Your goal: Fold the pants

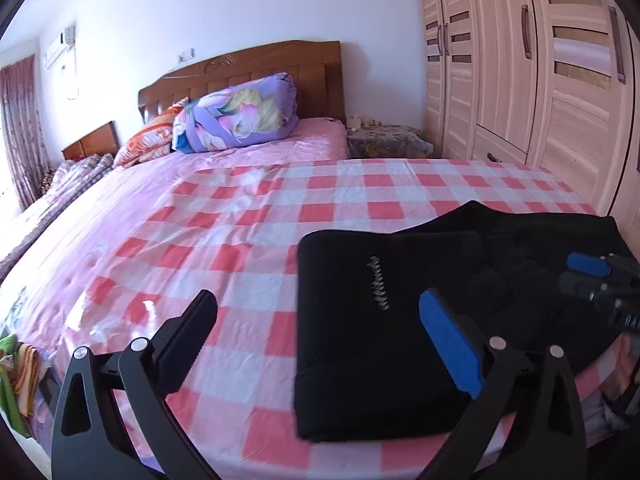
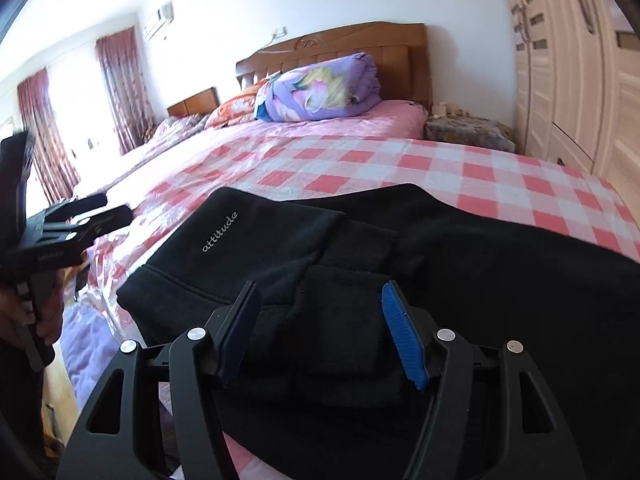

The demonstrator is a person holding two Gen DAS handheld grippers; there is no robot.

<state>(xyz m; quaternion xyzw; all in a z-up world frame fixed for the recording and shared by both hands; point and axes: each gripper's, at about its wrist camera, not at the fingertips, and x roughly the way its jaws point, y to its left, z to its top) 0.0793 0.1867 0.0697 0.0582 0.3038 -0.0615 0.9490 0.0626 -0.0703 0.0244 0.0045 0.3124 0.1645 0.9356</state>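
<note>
Black pants point(image 1: 384, 344) lie folded on the red-and-white checked sheet point(image 1: 256, 216) near the bed's front edge, with small white lettering on top. They also show in the right wrist view point(image 2: 440, 248). My left gripper point(image 1: 320, 320) is open, its right finger over the pants' left part, its left finger over the sheet. My right gripper point(image 2: 320, 312) is open and empty just above the pants. It shows at the right edge of the left wrist view point(image 1: 600, 276). The left gripper shows at the left of the right wrist view point(image 2: 100, 212).
A rolled purple floral quilt point(image 1: 240, 114) and an orange pillow point(image 1: 150, 136) lie by the wooden headboard point(image 1: 256, 68). A wardrobe point(image 1: 540, 72) stands at the right, a covered nightstand point(image 1: 384, 140) beside the bed. Clothes point(image 1: 16, 376) lie at the bed's left edge.
</note>
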